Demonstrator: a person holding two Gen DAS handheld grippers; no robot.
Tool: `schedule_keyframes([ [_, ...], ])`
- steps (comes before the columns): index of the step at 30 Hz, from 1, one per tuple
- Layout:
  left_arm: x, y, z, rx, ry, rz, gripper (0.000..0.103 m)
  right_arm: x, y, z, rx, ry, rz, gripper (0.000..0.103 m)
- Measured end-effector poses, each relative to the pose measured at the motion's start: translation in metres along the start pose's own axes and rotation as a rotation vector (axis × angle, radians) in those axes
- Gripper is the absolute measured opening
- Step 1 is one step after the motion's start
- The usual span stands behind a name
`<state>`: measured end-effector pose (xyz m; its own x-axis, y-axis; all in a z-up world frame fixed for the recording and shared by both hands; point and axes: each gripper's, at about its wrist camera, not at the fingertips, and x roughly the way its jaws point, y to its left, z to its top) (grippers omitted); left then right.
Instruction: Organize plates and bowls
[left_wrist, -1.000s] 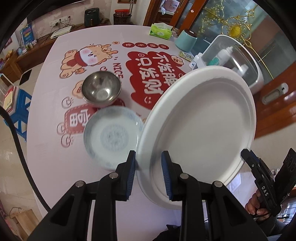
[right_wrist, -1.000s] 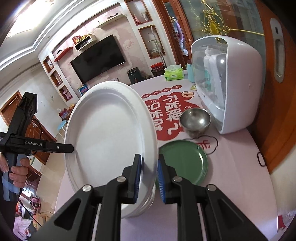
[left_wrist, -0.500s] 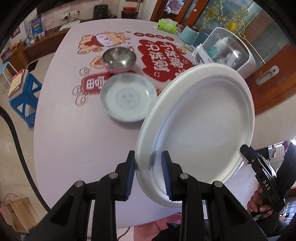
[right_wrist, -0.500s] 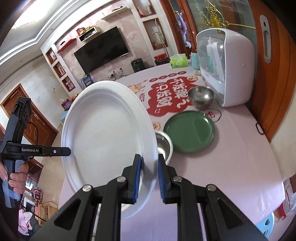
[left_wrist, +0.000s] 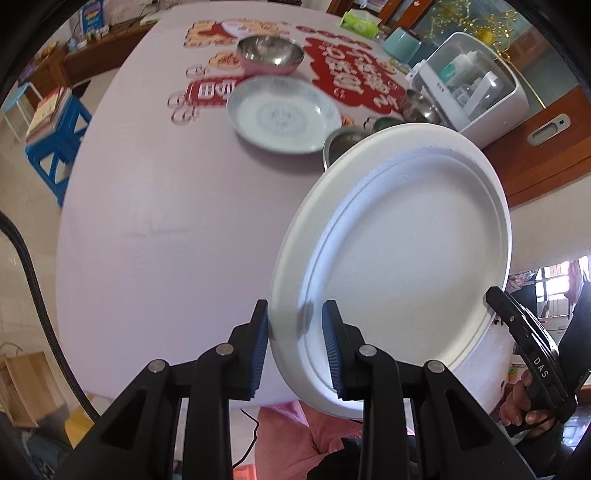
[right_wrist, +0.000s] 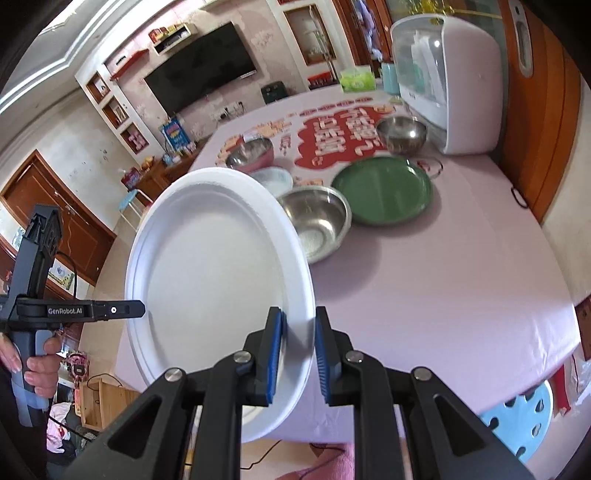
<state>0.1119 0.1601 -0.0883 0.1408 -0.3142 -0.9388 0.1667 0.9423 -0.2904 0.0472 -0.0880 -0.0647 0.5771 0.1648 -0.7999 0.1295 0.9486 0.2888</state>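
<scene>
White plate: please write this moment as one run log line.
left gripper: shut on white plate | right gripper: shut on white plate, opposite rim | plate: tilted, held above table | not yet placed

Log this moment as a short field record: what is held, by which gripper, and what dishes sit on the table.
held item: large white plate, tilted, off the table
left gripper: jaws closed on the plate's near rim
right gripper: jaws closed on the opposite rim
on table: green plate, blue-patterned plate, steel bowl beside the green plate, second steel bowl near the white appliance, pink-sided steel bowl
stacking: none visible yet
</scene>
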Motion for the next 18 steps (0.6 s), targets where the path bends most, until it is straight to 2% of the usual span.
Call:
schedule_keyframes([
  [6, 0.028, 0.007, -0.013, -0.04, 0.055, 0.011, 0.026, 0.017, -0.006, -0.011, 0.013, 0.084, -0.024, 0.017],
  [18, 0.075, 0.01, -0.027, -0.067, 0.144, 0.065, 0.035, 0.055, -0.018, -0.024, 0.075, 0.259, -0.045, 0.017],
])
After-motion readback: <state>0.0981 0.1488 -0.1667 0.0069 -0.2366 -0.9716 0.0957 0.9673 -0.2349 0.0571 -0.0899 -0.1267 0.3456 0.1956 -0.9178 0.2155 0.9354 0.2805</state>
